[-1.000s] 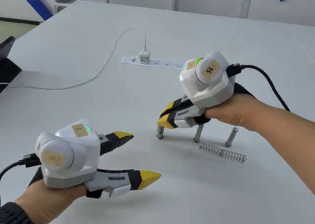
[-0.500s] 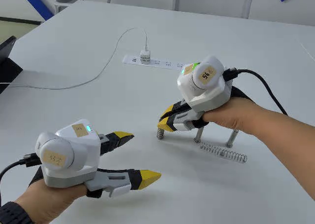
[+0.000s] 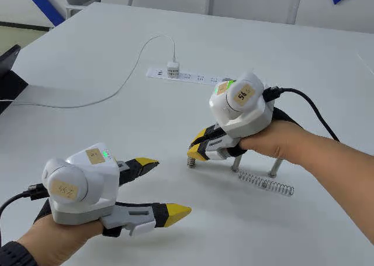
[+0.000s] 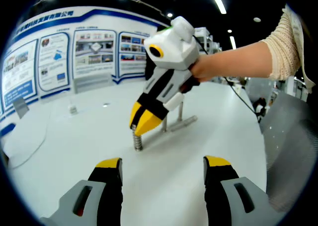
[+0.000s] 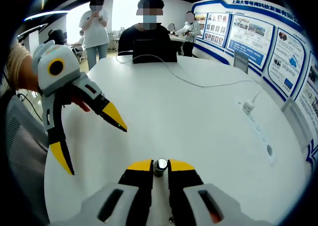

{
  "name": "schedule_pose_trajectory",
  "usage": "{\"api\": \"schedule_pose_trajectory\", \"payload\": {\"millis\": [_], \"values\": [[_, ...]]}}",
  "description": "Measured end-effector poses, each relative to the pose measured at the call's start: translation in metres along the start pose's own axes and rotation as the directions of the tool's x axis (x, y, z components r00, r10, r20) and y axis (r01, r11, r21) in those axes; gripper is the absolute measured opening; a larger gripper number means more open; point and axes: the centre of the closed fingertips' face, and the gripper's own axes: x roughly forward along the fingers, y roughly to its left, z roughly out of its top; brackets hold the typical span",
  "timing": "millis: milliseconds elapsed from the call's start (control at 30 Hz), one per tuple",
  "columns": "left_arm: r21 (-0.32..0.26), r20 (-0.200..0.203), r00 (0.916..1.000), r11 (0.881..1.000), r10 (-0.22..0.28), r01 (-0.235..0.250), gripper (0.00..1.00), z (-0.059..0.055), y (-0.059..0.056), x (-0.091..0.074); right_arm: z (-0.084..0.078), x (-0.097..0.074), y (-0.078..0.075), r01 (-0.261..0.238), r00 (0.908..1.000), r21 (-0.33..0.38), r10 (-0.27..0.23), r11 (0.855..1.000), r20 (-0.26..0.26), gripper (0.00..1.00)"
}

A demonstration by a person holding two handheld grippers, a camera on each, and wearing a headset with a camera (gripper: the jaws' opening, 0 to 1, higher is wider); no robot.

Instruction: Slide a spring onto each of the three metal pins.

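Note:
Three upright metal pins stand on the white table (image 3: pixel 87 61). My right gripper (image 3: pixel 193 152) is shut on the top of a spring (image 3: pixel 190 161) that sits over the left pin. In the right gripper view its jaws (image 5: pixel 160 167) close on a round metal end. The middle pin (image 3: pixel 235 163) and the right pin (image 3: pixel 273 168) are bare and partly hidden behind the hand. A loose spring (image 3: pixel 266 184) lies flat in front of them. My left gripper (image 3: pixel 166 187) hovers open and empty at the near left, and its view shows the spring (image 4: pixel 137 142) ahead.
A white power strip (image 3: pixel 187 76) with a plugged charger and a cable lies farther back on the table. A dark object (image 3: pixel 9 73) sits at the left edge. People stand and sit beyond the far end of the table (image 5: pixel 149 35).
My right gripper has dropped a little and tilted down over the left pin, so less of the spring shows under its tips. The left gripper has stayed put.

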Motion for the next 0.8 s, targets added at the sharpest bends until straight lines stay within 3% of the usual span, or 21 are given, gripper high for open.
{"api": "schedule_pose_trajectory", "payload": {"millis": [433,800], "values": [[0.002,0.001,1.0000,1.000,-0.004,0.004,0.67,0.002,-0.001,0.001,-0.001,-0.008,-0.001,0.014,0.9998,0.018,-0.014,1.000,0.017,0.18],[0.005,0.001,1.0000,1.000,-0.008,0.008,0.68,0.003,-0.003,0.002,0.000,-0.025,-0.001,0.034,0.9983,0.035,-0.036,0.999,0.046,0.20]]}}
